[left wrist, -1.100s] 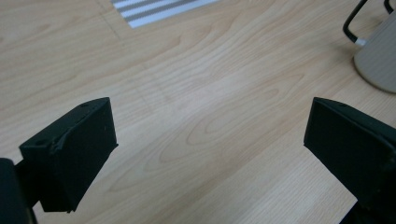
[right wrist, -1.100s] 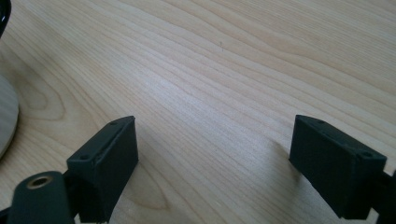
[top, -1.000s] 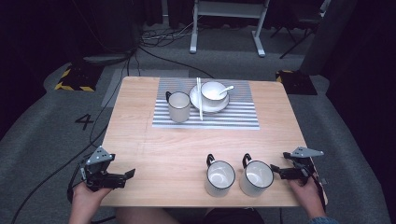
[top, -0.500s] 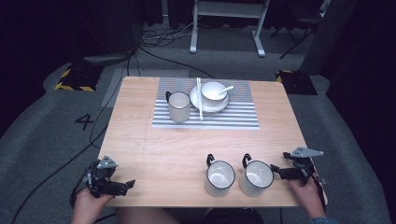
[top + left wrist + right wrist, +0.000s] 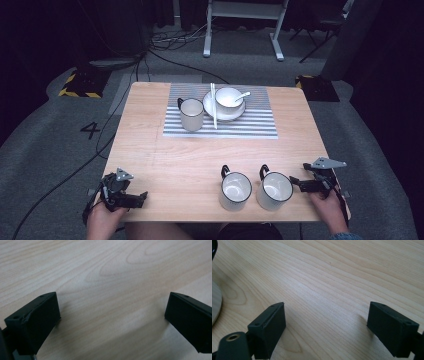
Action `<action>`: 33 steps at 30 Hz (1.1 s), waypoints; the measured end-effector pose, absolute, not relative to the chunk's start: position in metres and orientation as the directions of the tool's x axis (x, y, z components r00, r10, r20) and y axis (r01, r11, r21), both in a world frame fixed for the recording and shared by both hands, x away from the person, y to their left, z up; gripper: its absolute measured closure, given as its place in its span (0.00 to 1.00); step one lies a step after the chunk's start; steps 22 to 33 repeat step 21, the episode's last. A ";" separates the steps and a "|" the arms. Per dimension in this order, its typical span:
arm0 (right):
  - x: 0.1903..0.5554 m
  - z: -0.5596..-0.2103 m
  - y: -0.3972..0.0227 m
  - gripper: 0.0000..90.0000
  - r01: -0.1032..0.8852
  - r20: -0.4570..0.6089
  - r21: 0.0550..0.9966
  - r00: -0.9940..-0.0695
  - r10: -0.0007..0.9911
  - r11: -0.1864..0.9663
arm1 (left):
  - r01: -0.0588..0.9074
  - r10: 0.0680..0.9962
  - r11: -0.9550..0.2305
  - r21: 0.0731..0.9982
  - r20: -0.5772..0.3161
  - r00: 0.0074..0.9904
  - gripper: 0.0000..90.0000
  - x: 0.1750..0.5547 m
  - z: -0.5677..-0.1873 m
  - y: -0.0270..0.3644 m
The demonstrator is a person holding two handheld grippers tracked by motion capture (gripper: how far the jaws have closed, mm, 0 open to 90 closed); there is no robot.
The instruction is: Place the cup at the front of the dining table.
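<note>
Two white mugs stand side by side near the front edge of a wooden desk (image 5: 165, 150). The right mug (image 5: 274, 190) sits just beside the right tool (image 5: 295, 184), its handle turned away toward the far side; the left mug (image 5: 235, 190) stands next to it, on the side away from that tool. The right tool (image 5: 327, 325), held in a hand (image 5: 327, 205) at the desk's front right corner, points at the right mug with its jaws spread wide and nothing between them, only bare wood grain beneath. The left tool (image 5: 139, 198) rests at the front left corner, well apart from the mugs, in the person's other hand (image 5: 102, 217); the left tool (image 5: 112, 320) likewise stands wide open and empty, close over the desk. Farther from the mugs, toward the back of the desk, a striped mat (image 5: 250, 125) carries a third mug (image 5: 191, 114), a plate (image 5: 210, 105) with a bowl (image 5: 229, 97) and spoon (image 5: 242, 95), and a pair of chopsticks (image 5: 214, 107) laid across the plate's edge.
</note>
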State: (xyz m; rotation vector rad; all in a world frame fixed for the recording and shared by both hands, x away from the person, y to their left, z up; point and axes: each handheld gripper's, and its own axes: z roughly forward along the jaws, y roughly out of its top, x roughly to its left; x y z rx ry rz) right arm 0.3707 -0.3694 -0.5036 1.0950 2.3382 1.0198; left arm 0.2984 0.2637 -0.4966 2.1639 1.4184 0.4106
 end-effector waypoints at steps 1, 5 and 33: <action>0.371 -0.504 -0.369 0.17 0.511 -0.021 0.739 -0.633 0.774 0.438 | 0.757 0.913 -0.320 0.570 -0.028 0.407 0.00 0.298 -0.497 0.264; 0.371 -0.504 -0.370 0.17 0.505 -0.027 0.741 -0.636 0.771 0.442 | 0.687 0.916 -0.276 0.672 -0.033 0.400 0.00 0.297 -0.507 0.258; 0.370 -0.504 -0.369 0.17 0.499 -0.035 0.744 -0.636 0.771 0.445 | 0.704 0.930 -0.257 0.663 -0.027 0.365 0.00 0.300 -0.506 0.255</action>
